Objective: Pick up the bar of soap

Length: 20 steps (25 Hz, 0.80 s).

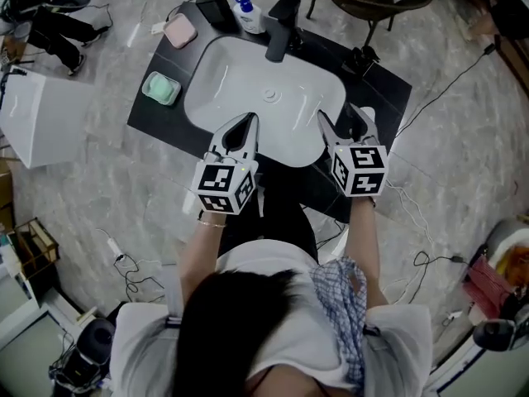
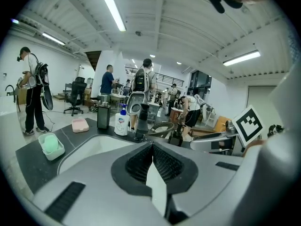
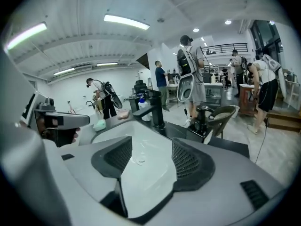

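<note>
Both claws hang over the sink (image 1: 248, 73), side by side near its front edge. Left claw (image 1: 247, 124) (image 2: 151, 147) is pinched fully closed with nothing in it. Right claw (image 1: 342, 119) (image 3: 151, 147) is spread wide and empty too, just white basin showing between the pads. The green soap (image 1: 160, 87) (image 2: 49, 143) sits in its dish on the dark counter (image 1: 147, 116), left of the sink and well apart from both claws. There's a pink soap (image 1: 180, 30) further back, near the faucet (image 1: 281, 25).
</note>
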{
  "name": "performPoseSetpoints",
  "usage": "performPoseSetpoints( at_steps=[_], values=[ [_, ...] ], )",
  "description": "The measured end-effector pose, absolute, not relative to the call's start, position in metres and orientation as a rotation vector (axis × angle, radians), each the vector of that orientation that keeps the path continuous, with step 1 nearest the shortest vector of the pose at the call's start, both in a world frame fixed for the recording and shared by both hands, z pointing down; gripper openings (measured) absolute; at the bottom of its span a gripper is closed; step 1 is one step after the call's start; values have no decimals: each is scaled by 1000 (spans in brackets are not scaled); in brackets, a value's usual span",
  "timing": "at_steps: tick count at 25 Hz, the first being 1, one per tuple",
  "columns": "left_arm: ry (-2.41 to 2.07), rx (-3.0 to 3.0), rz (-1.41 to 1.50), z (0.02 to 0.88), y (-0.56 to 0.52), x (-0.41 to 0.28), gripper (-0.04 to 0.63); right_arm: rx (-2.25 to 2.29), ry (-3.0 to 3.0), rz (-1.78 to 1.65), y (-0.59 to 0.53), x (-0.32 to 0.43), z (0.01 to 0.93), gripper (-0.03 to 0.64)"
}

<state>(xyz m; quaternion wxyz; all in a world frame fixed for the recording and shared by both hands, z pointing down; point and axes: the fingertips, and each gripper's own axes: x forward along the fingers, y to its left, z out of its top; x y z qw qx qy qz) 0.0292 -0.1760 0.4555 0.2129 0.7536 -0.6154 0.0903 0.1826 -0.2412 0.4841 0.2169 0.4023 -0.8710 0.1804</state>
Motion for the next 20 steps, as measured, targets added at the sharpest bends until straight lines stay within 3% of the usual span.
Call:
performPoseSetpoints(
  at_steps=[10,20],
  values=[
    [-1818,2044,172,439,-168,-36,11,954,-2579,422,-218,61,445,267],
    [-1827,2075,125,422,-161,-100,11,990,-2587,394,-201,-15,427,208]
  ],
)
